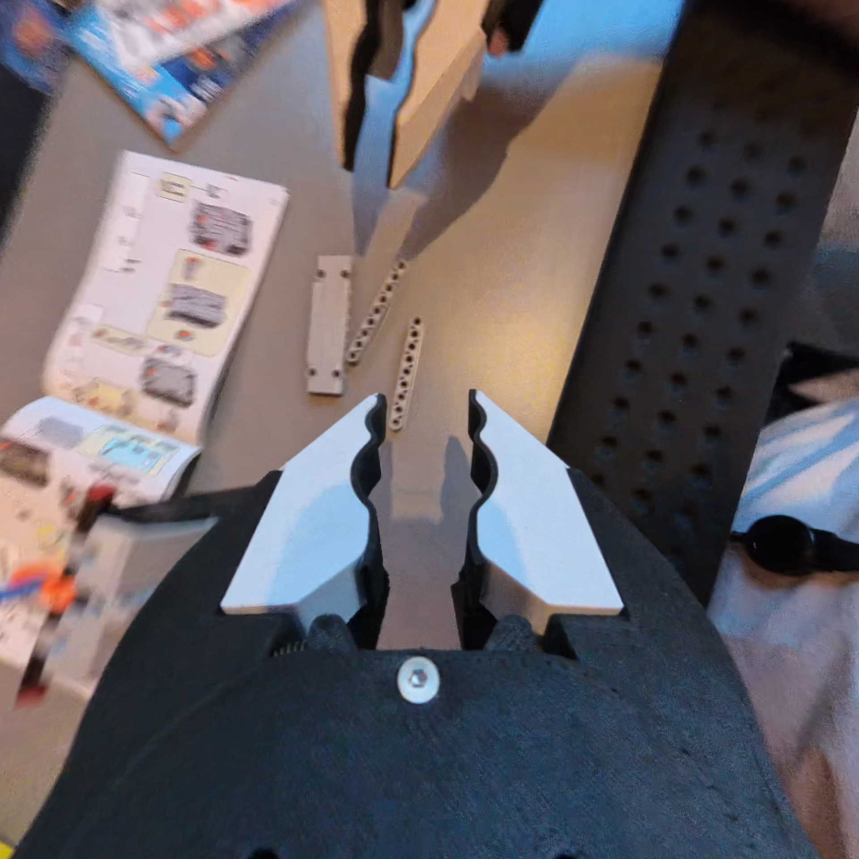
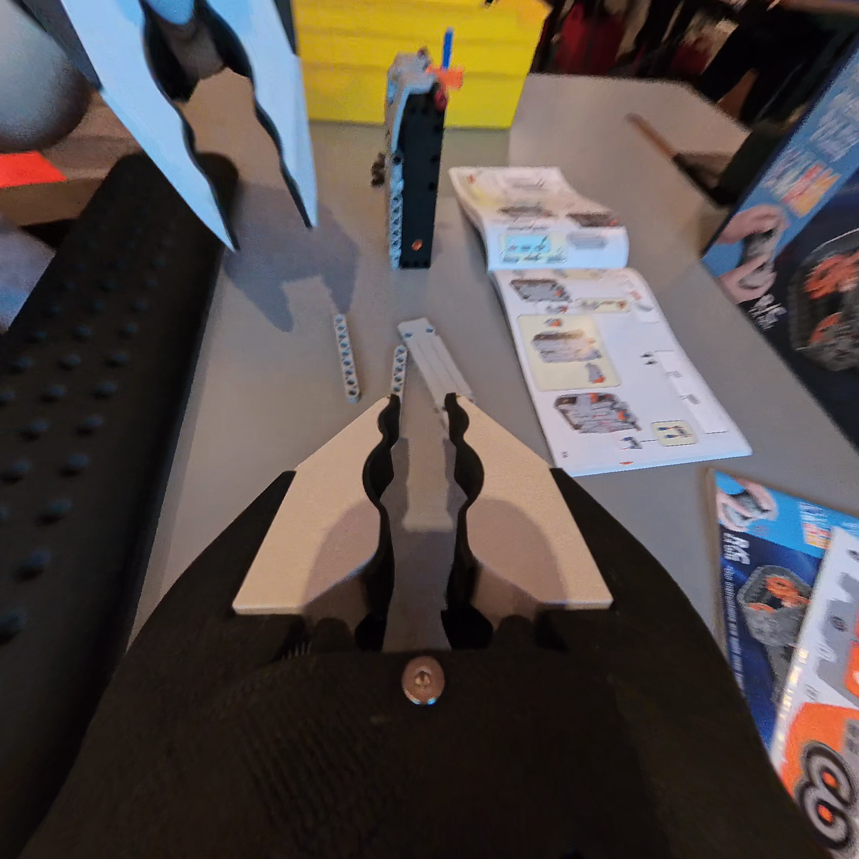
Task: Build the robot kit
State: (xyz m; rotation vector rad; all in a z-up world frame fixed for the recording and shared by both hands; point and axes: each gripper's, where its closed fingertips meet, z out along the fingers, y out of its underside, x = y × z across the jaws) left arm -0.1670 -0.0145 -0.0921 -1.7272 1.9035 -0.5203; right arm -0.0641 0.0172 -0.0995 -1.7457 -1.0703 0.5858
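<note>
My left gripper (image 1: 426, 399) is open and empty, low over the grey table, its left fingertip next to a grey holed beam (image 1: 408, 372). A second holed beam (image 1: 376, 311) and a flat grey panel (image 1: 327, 325) lie just beyond. My right gripper (image 2: 422, 399) is open with a narrower gap and empty, its tips just short of a holed beam (image 2: 399, 376) and the flat grey panel (image 2: 434, 367). The other beam (image 2: 347, 358) lies to the left. Each gripper shows in the other's view, the right (image 1: 372, 176) and the left (image 2: 272, 234), facing each other across the parts.
An open instruction booklet (image 1: 158, 288) (image 2: 604, 362) lies beside the parts. A partly built black and grey model (image 2: 416, 186) stands upright behind them. Blue toy boxes (image 2: 790, 232) (image 2: 790, 627) and a yellow bin (image 2: 409, 60) edge the table. A black perforated slab (image 1: 697, 325) (image 2: 93, 372) flanks it. My right fingertips sit around 12 cm from my left ones.
</note>
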